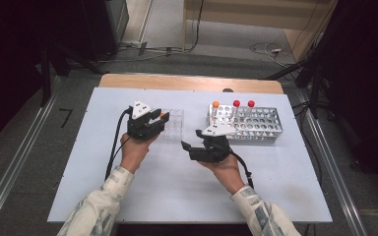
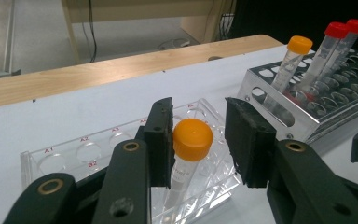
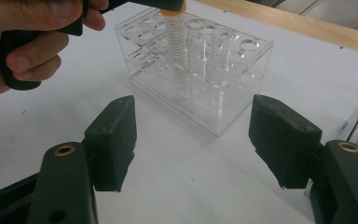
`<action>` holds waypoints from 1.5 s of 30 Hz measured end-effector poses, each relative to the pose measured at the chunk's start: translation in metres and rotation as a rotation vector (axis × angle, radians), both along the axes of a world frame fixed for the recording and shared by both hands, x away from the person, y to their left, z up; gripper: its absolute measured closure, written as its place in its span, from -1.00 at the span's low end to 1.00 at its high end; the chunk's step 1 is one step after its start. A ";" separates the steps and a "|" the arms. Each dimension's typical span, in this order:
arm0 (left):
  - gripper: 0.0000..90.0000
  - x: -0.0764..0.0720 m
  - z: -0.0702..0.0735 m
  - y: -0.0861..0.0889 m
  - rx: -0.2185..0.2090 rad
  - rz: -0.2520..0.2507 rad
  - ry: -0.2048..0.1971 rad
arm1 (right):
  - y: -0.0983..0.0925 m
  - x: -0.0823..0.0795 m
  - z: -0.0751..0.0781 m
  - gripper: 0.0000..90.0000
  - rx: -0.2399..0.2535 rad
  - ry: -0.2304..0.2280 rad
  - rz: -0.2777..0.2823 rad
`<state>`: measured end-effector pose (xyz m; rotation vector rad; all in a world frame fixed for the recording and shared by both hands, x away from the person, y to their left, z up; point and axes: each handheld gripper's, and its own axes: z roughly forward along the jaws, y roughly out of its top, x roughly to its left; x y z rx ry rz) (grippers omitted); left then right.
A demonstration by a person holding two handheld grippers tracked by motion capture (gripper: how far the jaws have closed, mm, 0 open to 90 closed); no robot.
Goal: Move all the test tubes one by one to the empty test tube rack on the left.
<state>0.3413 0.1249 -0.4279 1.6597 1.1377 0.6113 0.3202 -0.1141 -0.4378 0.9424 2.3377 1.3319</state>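
One clear plastic tube with an orange screw cap stands in the clear acrylic rack, between the pads of the left gripper; the jaws are parted, one pad right against the cap, the other clear of it. The right gripper hovers over bare white table, its jaws wide apart with nothing between them, the acrylic rack just ahead. To that gripper's far side the perforated metal rack holds three tubes: one orange-capped and two red-capped.
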 end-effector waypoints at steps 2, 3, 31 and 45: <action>0.34 -0.001 0.001 0.002 -0.018 -0.009 0.003 | -0.001 0.000 0.001 -0.31 0.002 -0.007 -0.006; 0.31 -0.002 0.002 0.002 -0.030 -0.010 0.004 | -0.002 0.001 0.001 -0.31 0.006 -0.007 -0.014; -0.48 -0.030 0.000 0.020 -0.047 0.050 0.039 | -0.038 0.058 -0.007 -0.03 -0.022 -0.056 -0.392; -0.61 -0.028 0.000 0.024 -0.049 0.072 0.040 | -0.040 0.076 -0.014 0.26 -0.029 -0.059 -0.421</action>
